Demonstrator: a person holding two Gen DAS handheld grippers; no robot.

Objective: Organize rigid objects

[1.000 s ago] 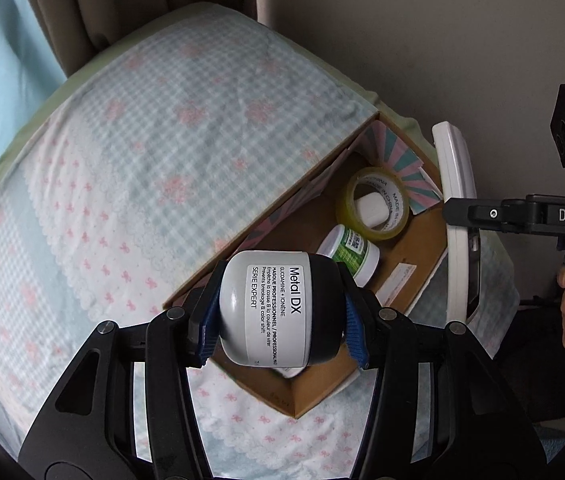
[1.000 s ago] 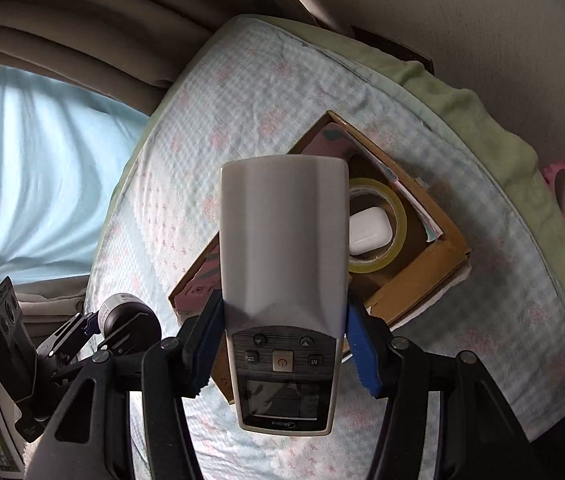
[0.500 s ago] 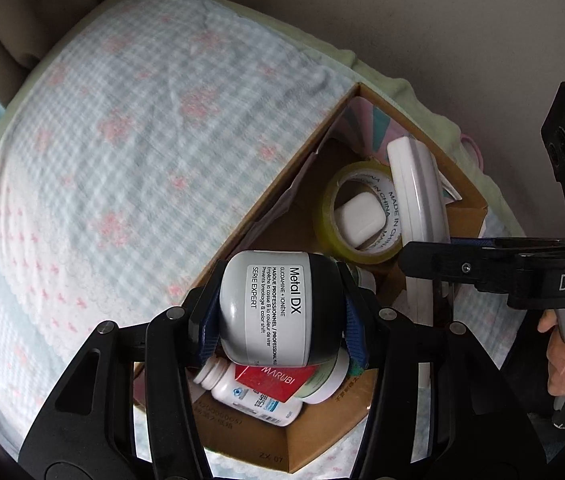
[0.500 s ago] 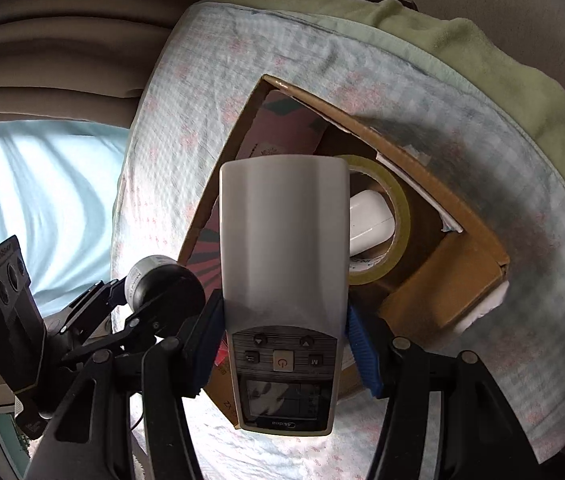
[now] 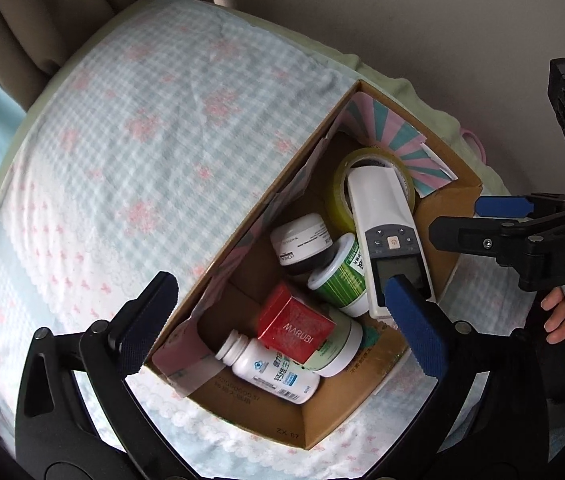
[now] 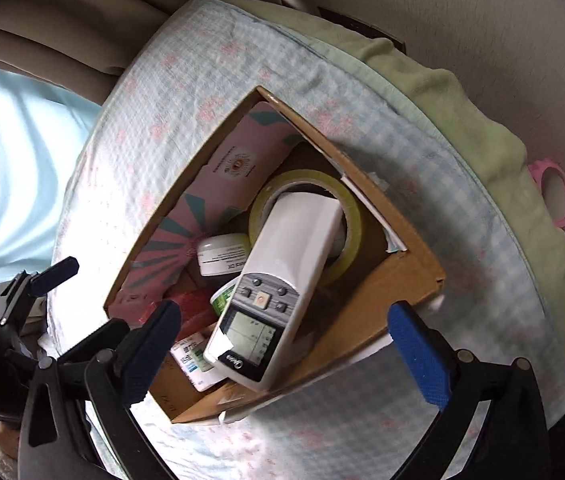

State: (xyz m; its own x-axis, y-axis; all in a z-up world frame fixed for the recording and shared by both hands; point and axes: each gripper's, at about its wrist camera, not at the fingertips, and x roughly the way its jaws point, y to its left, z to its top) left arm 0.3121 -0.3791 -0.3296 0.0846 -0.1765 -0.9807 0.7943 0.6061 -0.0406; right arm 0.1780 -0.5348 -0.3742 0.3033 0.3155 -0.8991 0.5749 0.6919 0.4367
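A cardboard box (image 5: 448, 160) (image 6: 410, 280) sits on the bed. In it lie a white remote control (image 5: 386, 232) (image 6: 282, 280) leaning on a yellow tape roll (image 5: 342, 184) (image 6: 346, 204), a black-and-white jar (image 5: 302, 244) (image 6: 222, 256), a green-labelled jar (image 5: 338, 276), a red box (image 5: 294, 324) and a white pill bottle (image 5: 270, 372). My left gripper (image 5: 282, 320) is open and empty above the box's near corner. My right gripper (image 6: 286, 352) is open and empty above the remote; it also shows in the left wrist view (image 5: 478, 220).
The bed has a blue checked cover with pink flowers (image 5: 142, 160) and a green blanket (image 6: 462, 92) along the wall side. A pink ring (image 6: 554, 192) lies beyond the blanket. Beige curtains (image 5: 42, 20) hang at the far left.
Both grippers have opened. The left let go of the black-and-white jar and the right let go of the remote; both now lie in the box.
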